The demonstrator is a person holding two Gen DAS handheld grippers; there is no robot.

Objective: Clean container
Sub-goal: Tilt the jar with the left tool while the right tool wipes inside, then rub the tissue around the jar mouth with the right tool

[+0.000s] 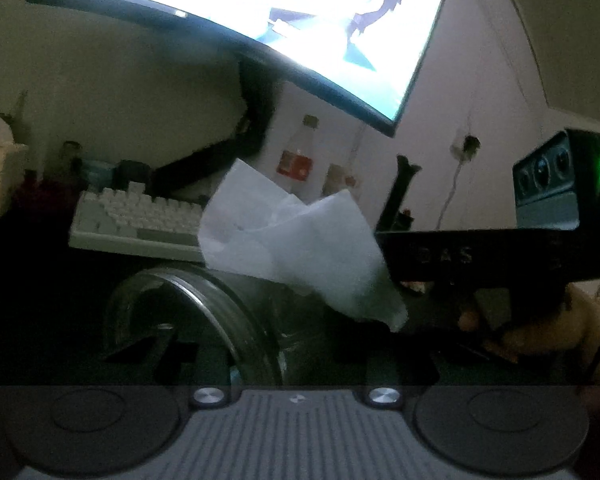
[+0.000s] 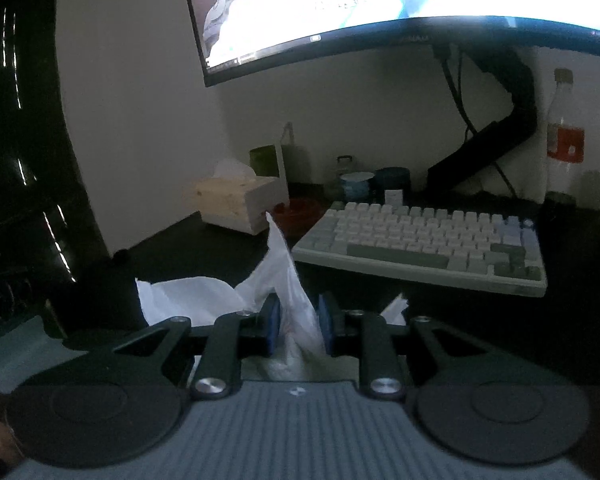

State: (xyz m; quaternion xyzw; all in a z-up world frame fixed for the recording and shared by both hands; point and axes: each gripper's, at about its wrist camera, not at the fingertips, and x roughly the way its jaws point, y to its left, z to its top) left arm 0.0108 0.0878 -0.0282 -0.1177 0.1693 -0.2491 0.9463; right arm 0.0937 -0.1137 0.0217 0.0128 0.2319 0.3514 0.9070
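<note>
Glass container (image 1: 204,320) lies between the left gripper (image 1: 268,356) fingers, apparently gripped, its mouth facing right. Right gripper (image 2: 299,326), jaws nearly closed on a white tissue (image 2: 296,280), holds the tissue at the container's right, near its mouth.

clear glass container (image 1: 204,320) on its side, crumpled white tissue (image 1: 300,248) at its mouth

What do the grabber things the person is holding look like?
The right gripper has black metal linkage arms with silver screws, blue pads on its fingertips, and a grey ribbed body with two dark round discs. From the left view, its black side shows letters like "DAS", a green light and a thin cable.
</note>
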